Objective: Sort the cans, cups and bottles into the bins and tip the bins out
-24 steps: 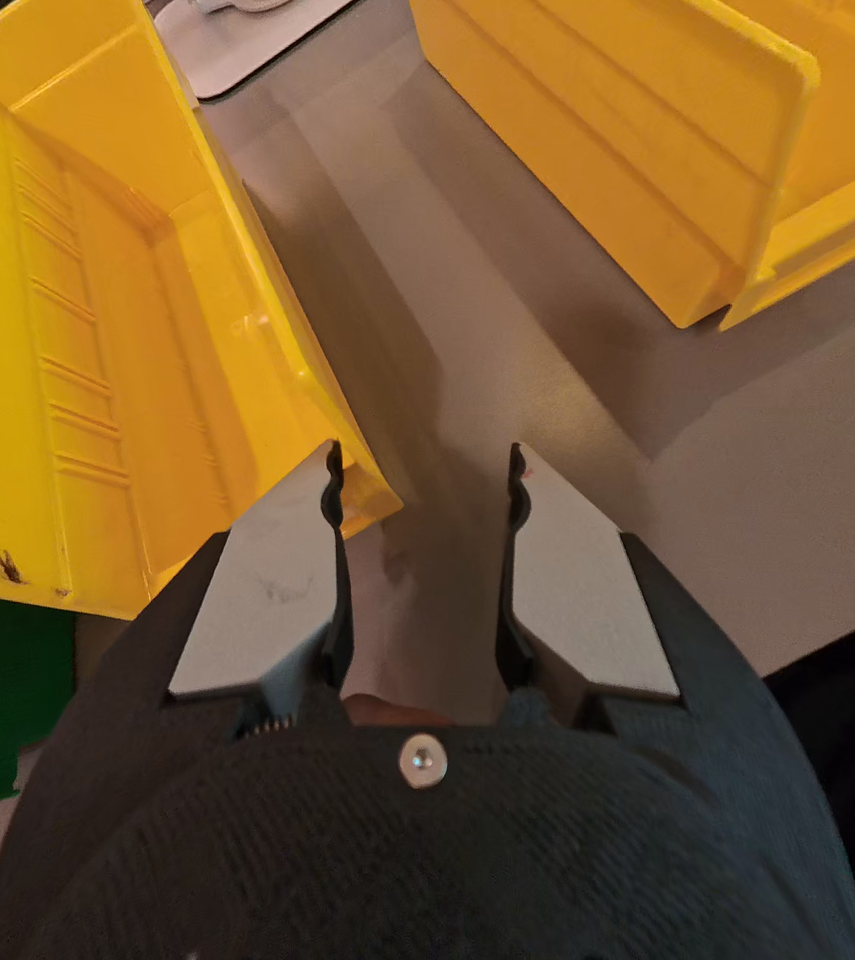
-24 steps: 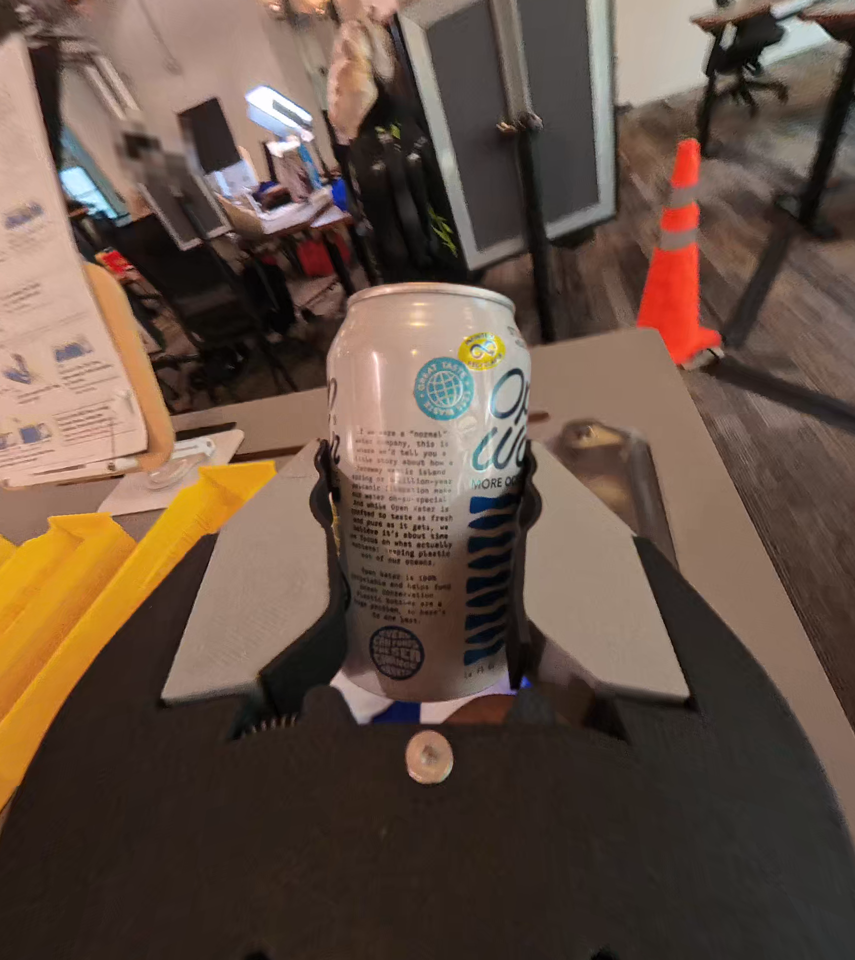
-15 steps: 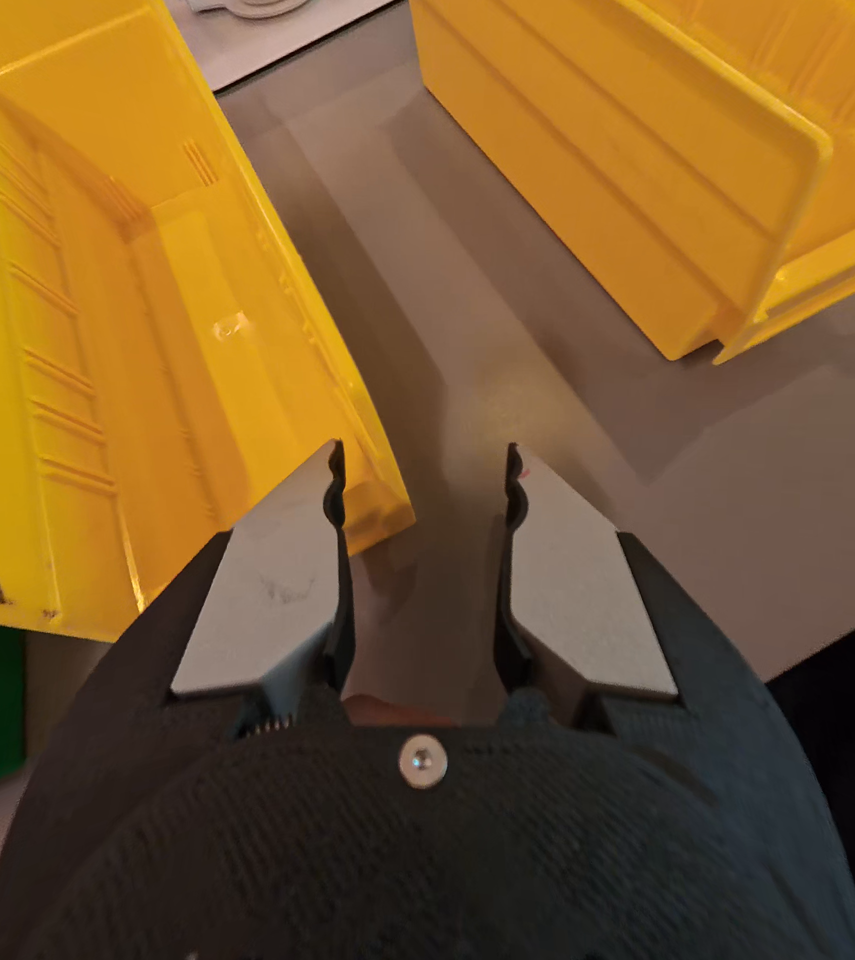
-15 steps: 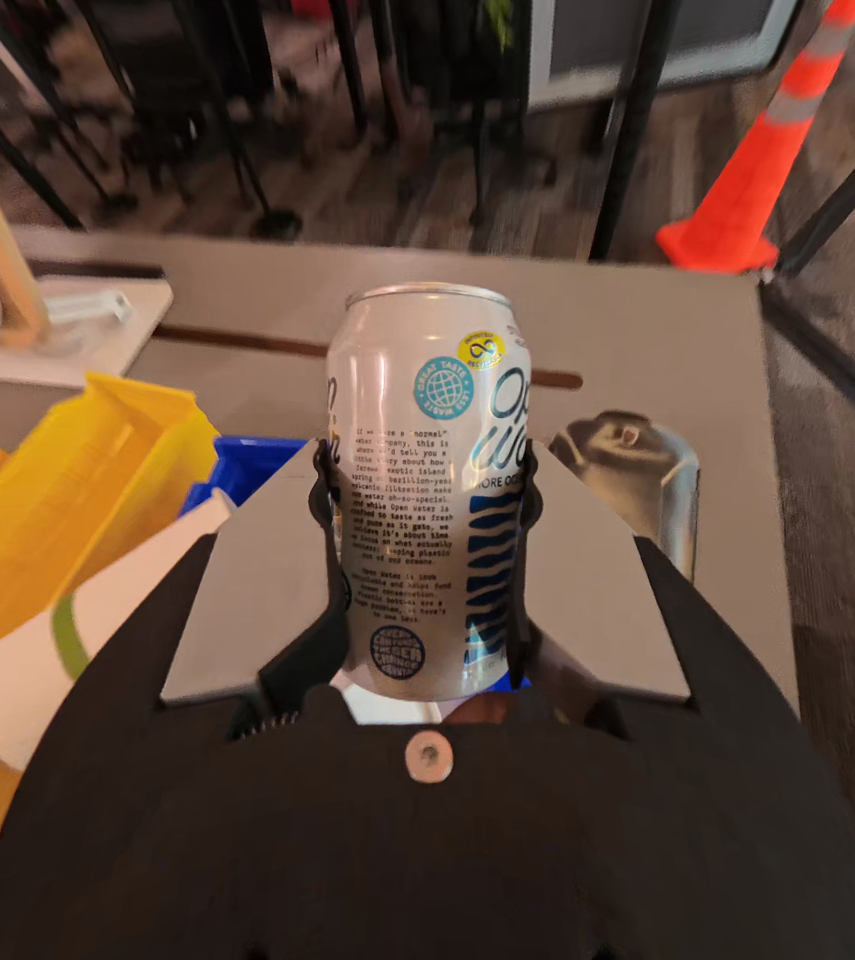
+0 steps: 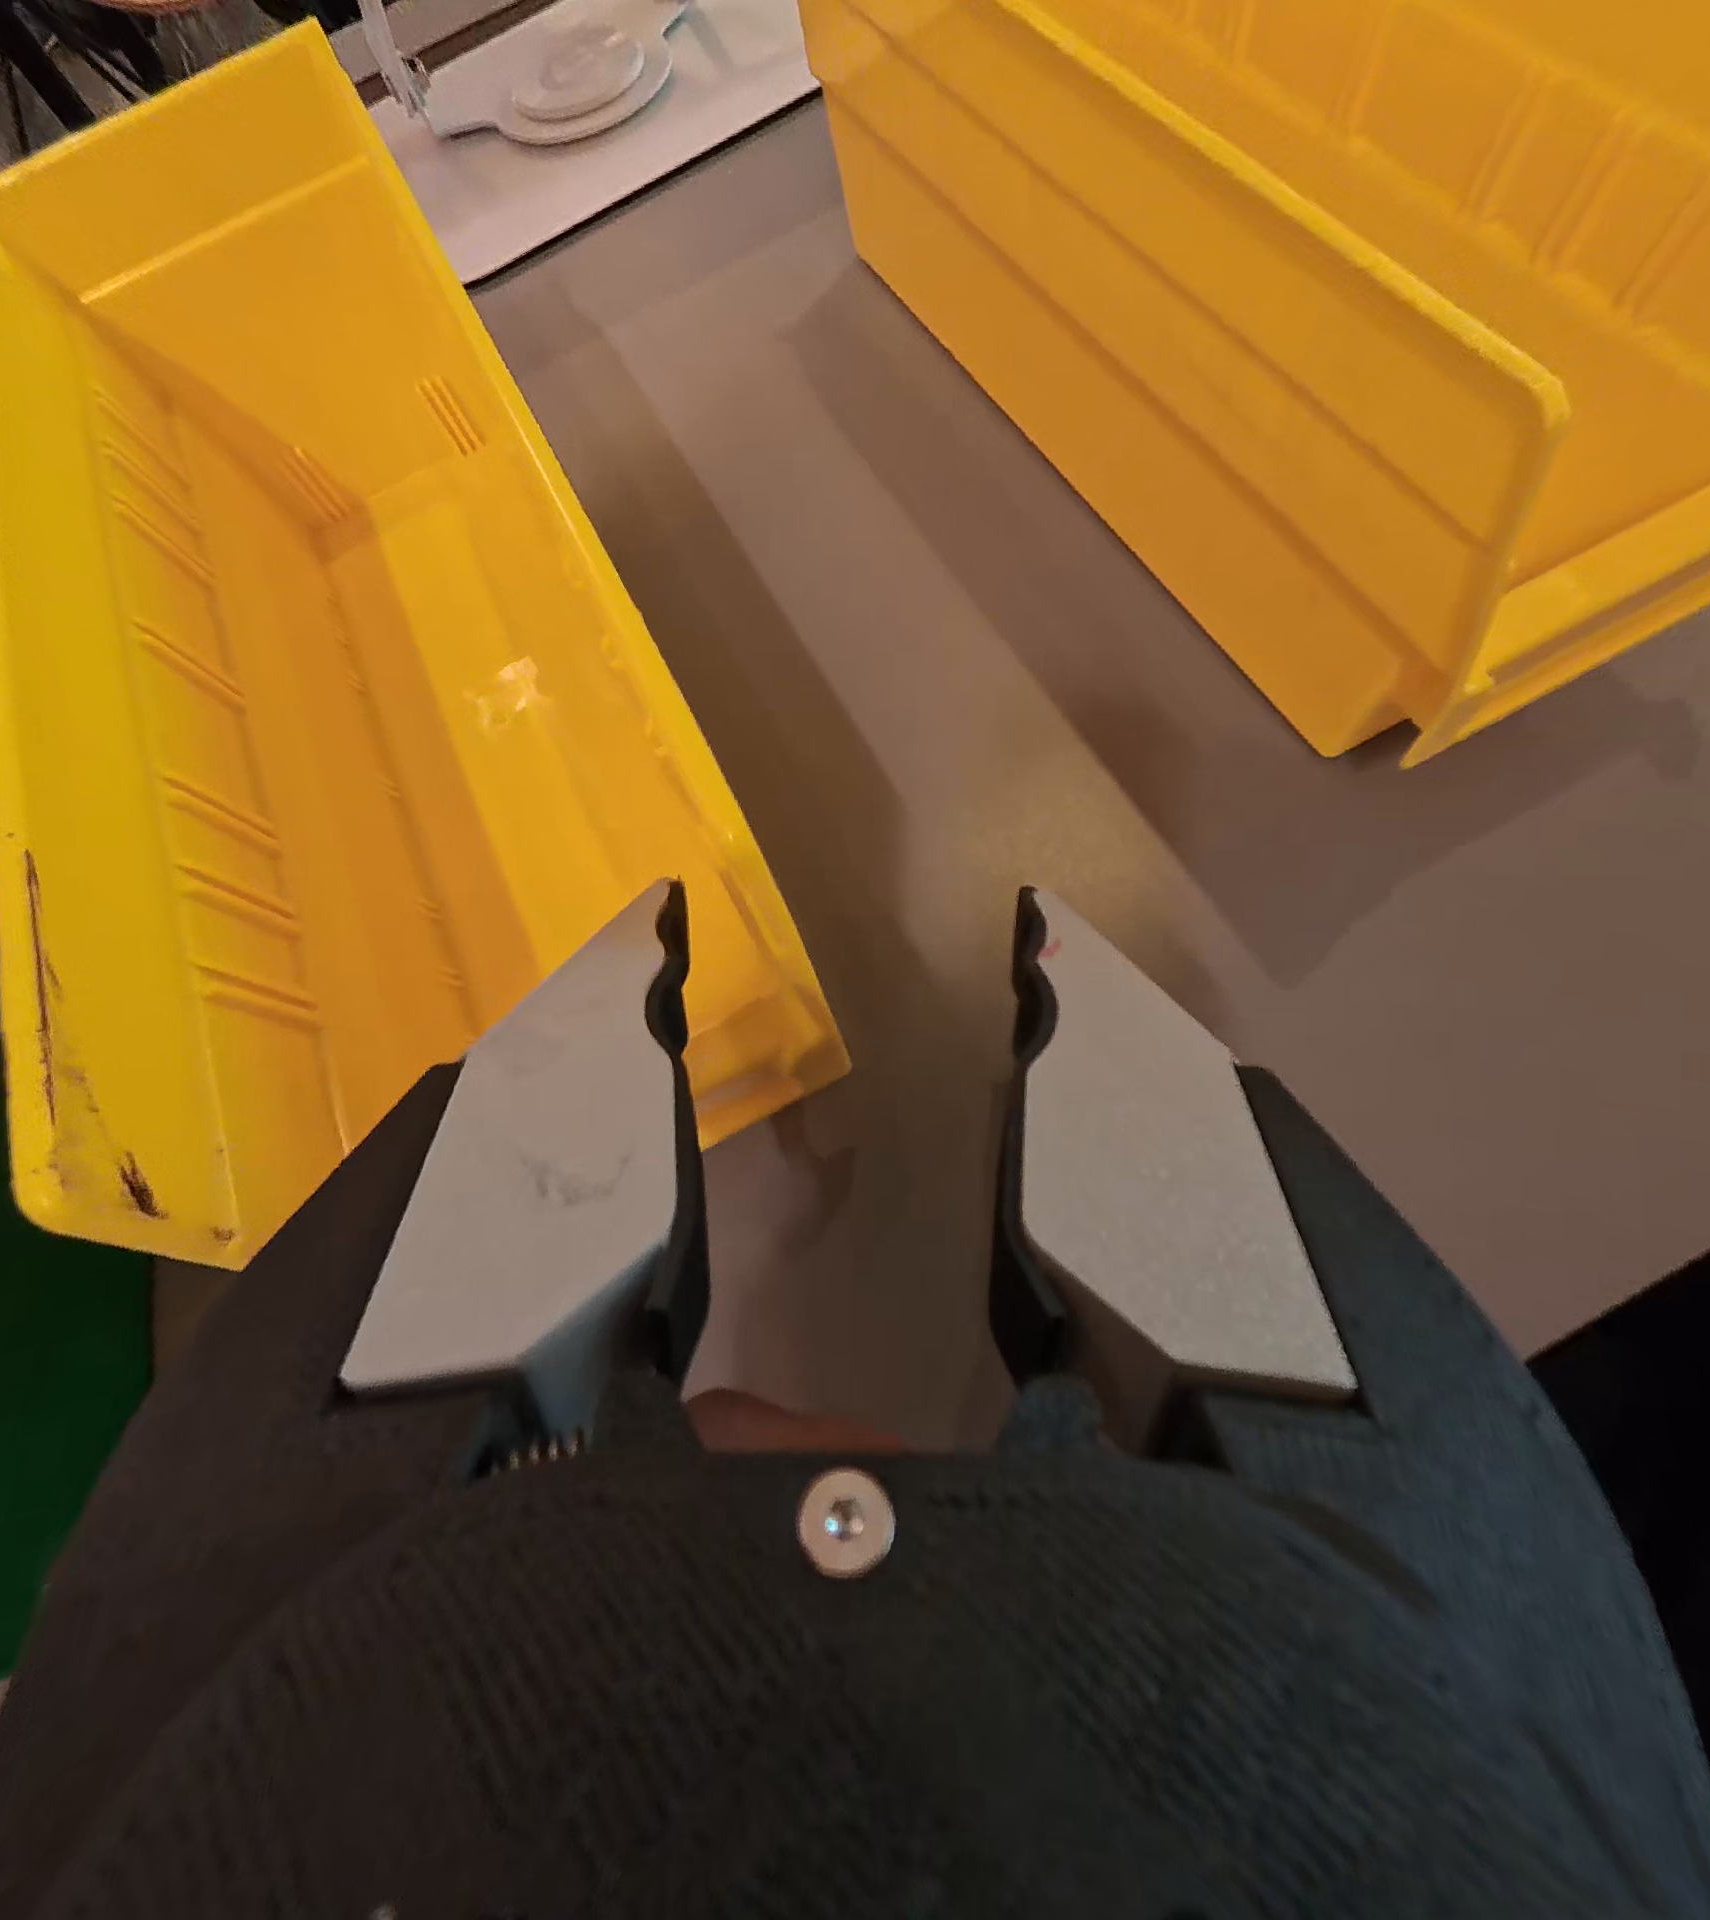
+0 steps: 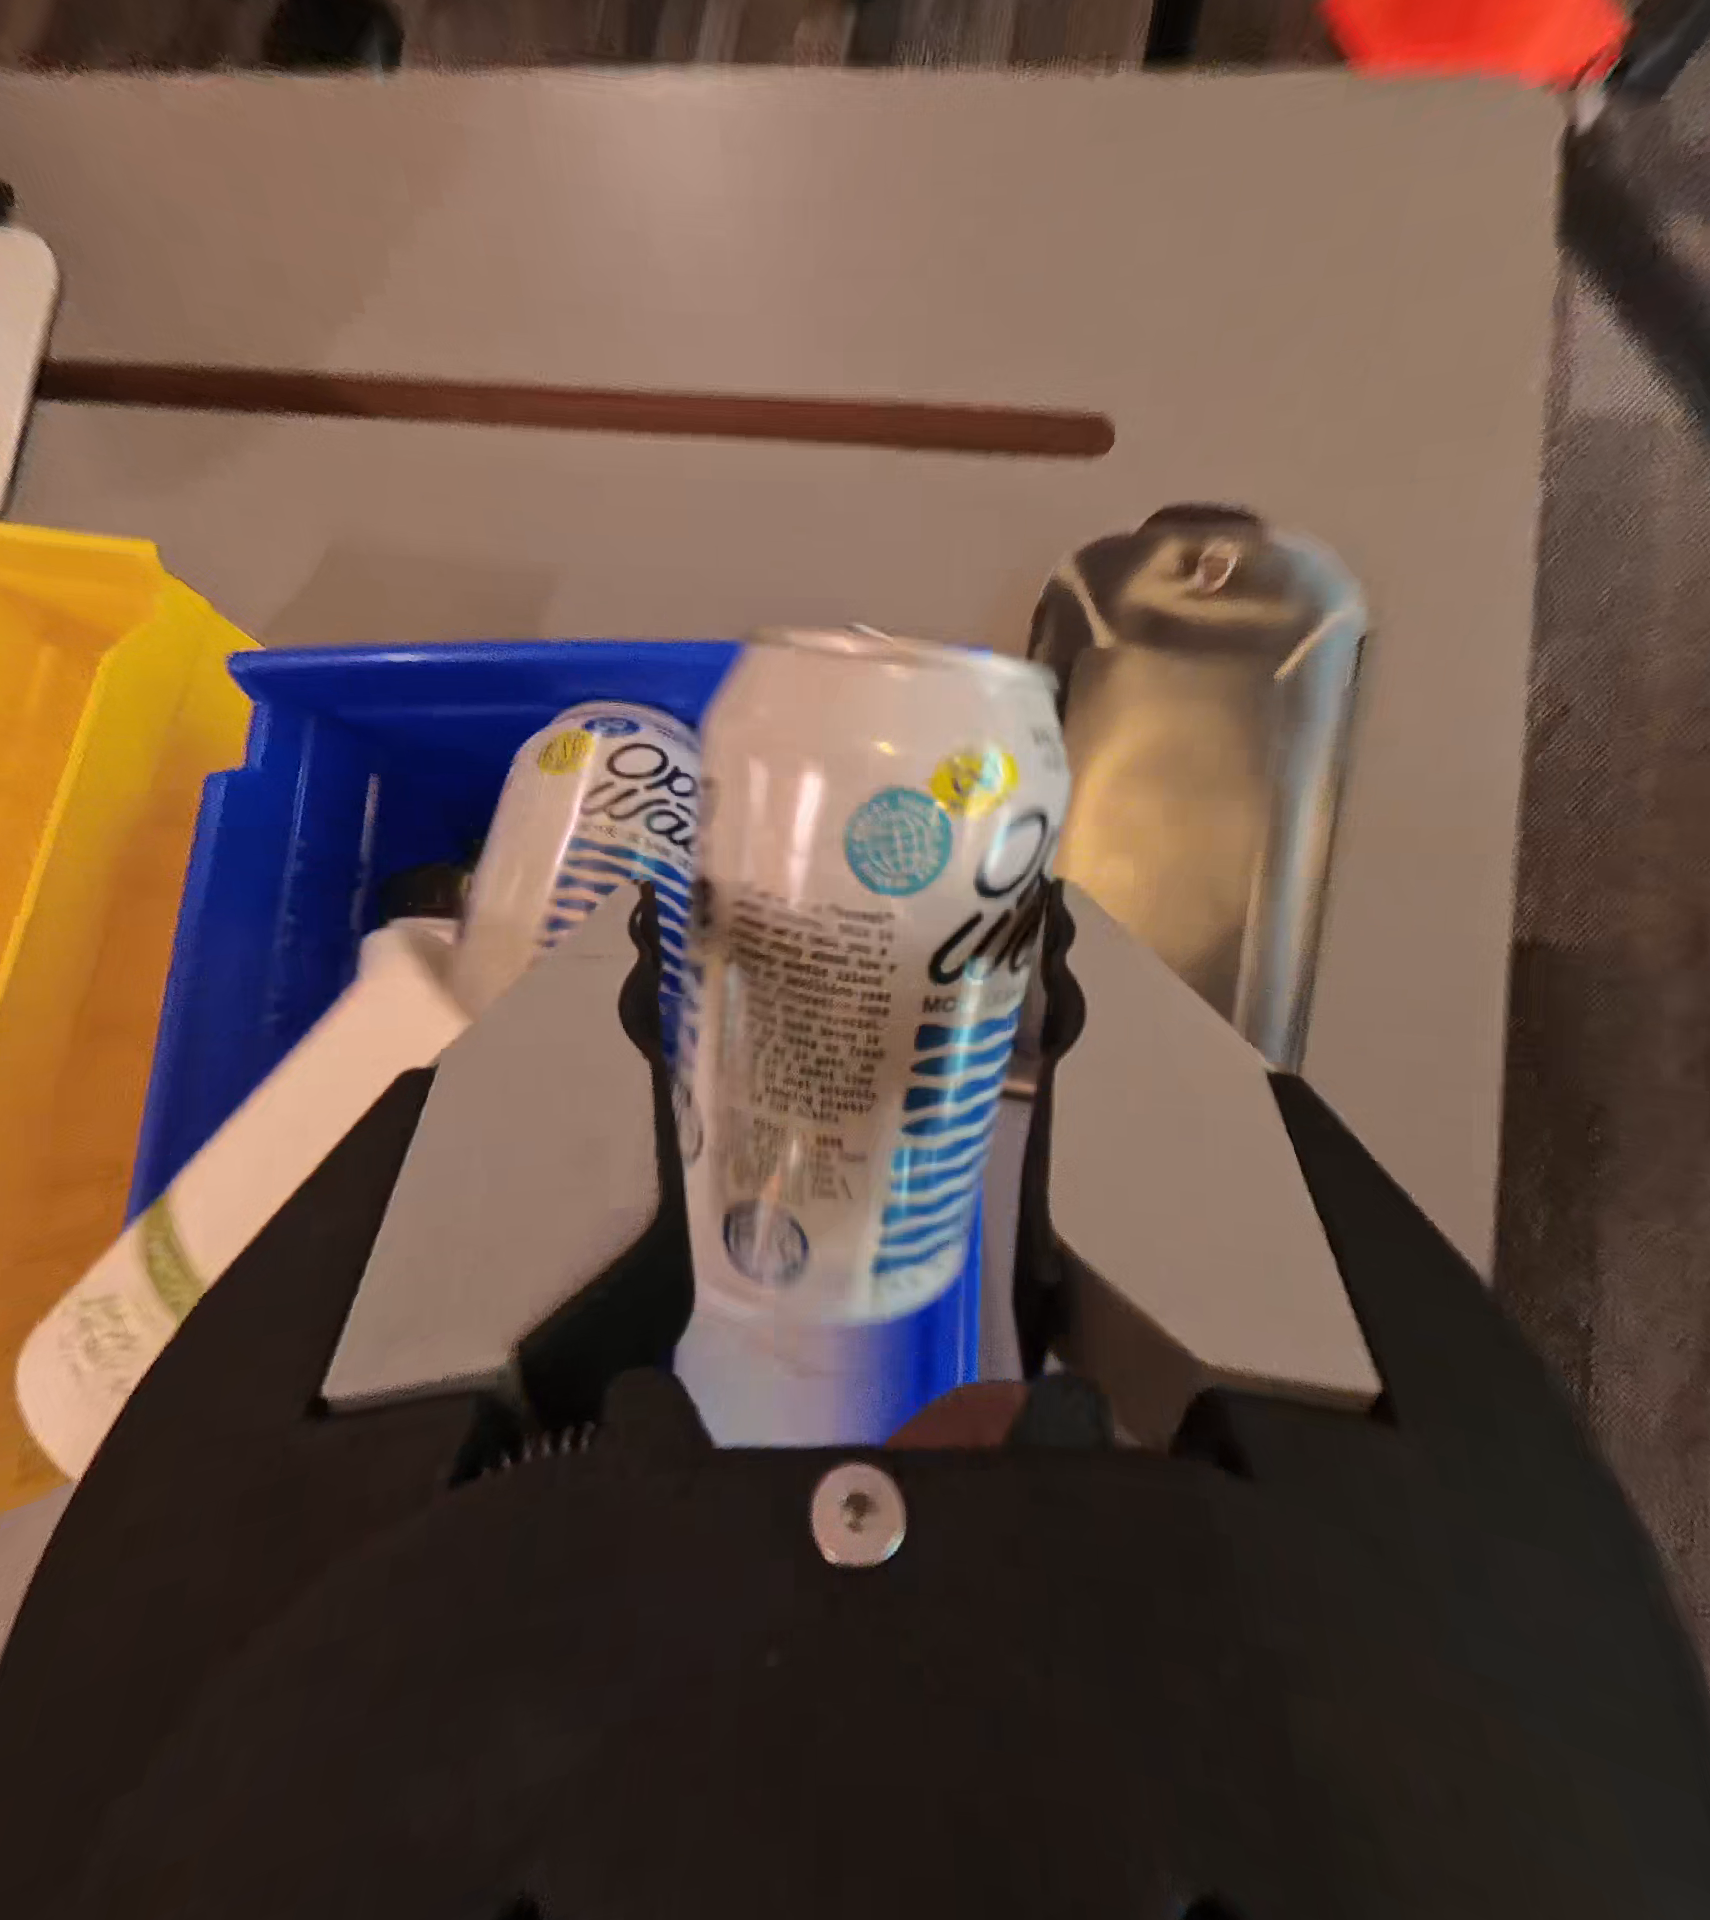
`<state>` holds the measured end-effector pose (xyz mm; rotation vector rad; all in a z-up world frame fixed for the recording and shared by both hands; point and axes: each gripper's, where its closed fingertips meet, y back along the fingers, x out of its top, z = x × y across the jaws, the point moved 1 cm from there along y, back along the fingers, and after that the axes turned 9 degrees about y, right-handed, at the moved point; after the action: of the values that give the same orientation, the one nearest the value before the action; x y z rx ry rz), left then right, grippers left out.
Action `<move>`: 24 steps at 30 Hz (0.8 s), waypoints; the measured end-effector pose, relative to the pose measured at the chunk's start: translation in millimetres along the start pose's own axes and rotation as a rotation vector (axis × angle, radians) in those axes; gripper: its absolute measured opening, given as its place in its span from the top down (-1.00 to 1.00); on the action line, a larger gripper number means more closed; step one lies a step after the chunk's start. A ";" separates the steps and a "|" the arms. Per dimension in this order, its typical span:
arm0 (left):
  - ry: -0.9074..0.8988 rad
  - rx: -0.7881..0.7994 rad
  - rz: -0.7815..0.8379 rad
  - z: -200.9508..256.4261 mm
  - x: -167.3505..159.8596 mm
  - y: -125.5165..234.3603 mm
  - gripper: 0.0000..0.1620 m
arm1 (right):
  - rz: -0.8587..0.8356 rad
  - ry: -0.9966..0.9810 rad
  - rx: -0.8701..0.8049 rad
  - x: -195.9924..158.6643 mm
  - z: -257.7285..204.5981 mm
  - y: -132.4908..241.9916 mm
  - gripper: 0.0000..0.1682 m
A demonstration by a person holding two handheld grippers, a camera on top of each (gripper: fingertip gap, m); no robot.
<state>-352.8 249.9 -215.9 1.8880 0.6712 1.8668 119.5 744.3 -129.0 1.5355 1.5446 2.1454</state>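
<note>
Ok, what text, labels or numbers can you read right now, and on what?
I don't quote writing; this is what bears it.
Front can, between the right fingers: brand lettering, two round stickers, blurred fine print.
Back can, in the blue bin: same lettering, partly hidden.
White cup: blurred print by its green band.
Yellow bins, silver can: none visible.

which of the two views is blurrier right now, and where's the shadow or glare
Right wrist view: blurrier, with the can between the right gripper fingers, the blue bin and the silver bottle all smeared, and streaky highlights on the can. Left wrist view: sharper, dim and warm; the yellow bin throws a dark shadow on the table and has a small glare spot inside.
</note>
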 end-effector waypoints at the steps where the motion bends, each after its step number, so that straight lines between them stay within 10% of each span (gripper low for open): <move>1: 0.001 -0.005 0.008 1.4 1.6 1.3 0.25 | 0.032 0.010 -0.012 3.6 0.4 8.8 0.12; 11: -0.037 -0.006 0.048 12.9 11.4 15.8 0.22 | 0.169 -0.046 0.071 -33.7 -18.1 71.1 0.14; 24: 0.014 -0.026 0.145 15.0 32.1 34.5 0.24 | 0.489 0.053 0.406 -203.6 -182.3 135.7 0.10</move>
<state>-336.0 241.9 -170.1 1.9551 0.5236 1.9685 144.5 441.7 -159.4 2.2003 1.8691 2.2004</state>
